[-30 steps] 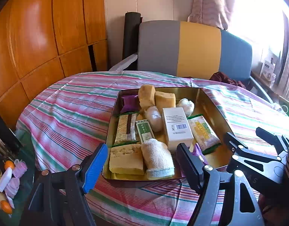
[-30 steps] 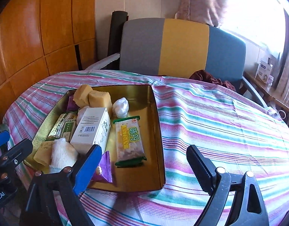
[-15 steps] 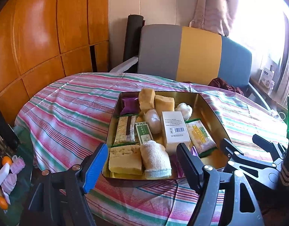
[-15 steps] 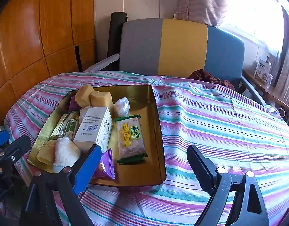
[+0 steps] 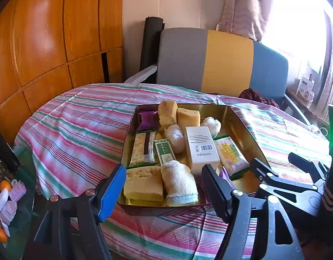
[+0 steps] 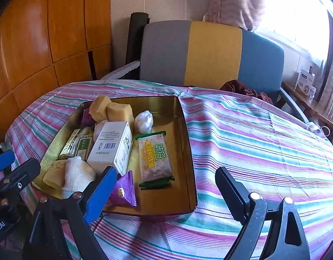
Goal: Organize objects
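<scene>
Both grippers have pulled back a little from a second ago, so the gold tin looks smaller and farther away in both views. Nothing inside it has moved. I think the sorting looks done, or a new pick has not started.

The left gripper is spread wide and holds nothing. The right gripper is spread wide and empty too.

The tin sits on a striped tablecloth, which looks soft and a bit wrinkled. The tin is shiny metal with straight walls.

In the left view, a crumbly yellow sponge block lies at 6 o'clock in the tin, and a fuzzy white sock roll touches it. A hard white box with a barcode stands in the middle. A crinkly yellow snack pack lies at 4 o'clock. Two more sponge blocks sit at 12 o'clock.

In the right view, a shiny purple packet lies at 6 o'clock, near the blue finger.
</scene>
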`<state>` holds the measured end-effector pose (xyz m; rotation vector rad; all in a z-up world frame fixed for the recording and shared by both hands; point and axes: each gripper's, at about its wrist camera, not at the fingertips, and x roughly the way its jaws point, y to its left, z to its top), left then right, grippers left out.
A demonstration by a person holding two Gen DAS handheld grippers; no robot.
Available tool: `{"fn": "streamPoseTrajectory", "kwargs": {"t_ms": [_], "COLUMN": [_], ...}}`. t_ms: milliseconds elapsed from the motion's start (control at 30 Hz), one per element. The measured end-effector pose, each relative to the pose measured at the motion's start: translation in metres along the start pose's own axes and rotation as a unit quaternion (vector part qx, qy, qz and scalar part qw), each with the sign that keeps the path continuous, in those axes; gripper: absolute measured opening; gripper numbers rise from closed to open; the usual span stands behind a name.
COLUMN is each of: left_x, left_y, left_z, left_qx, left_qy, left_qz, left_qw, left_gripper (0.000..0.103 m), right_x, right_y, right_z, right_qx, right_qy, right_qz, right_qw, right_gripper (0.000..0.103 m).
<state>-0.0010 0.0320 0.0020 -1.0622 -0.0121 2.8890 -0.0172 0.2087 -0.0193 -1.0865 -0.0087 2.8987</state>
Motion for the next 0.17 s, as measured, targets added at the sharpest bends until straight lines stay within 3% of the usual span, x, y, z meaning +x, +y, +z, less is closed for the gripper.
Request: {"fn": "streamPoseTrajectory", "kwargs": {"t_ms": [167], "left_x": [0.0024], "left_y": [0.004], "left_z": [0.001], "left_qx": [-0.005], "left_qy": [-0.003], "left_qz": [0.007], "left_qw": [1.0], "left_gripper": [0.068], "right_x": [0.0033], "right_y": [0.0014], "right_z": [-0.0014], "right_qx": [-0.003], "right_qy": [0.005], "right_qz": [0.001], "right_qw": [1.0], "right_gripper": [0.093]}}
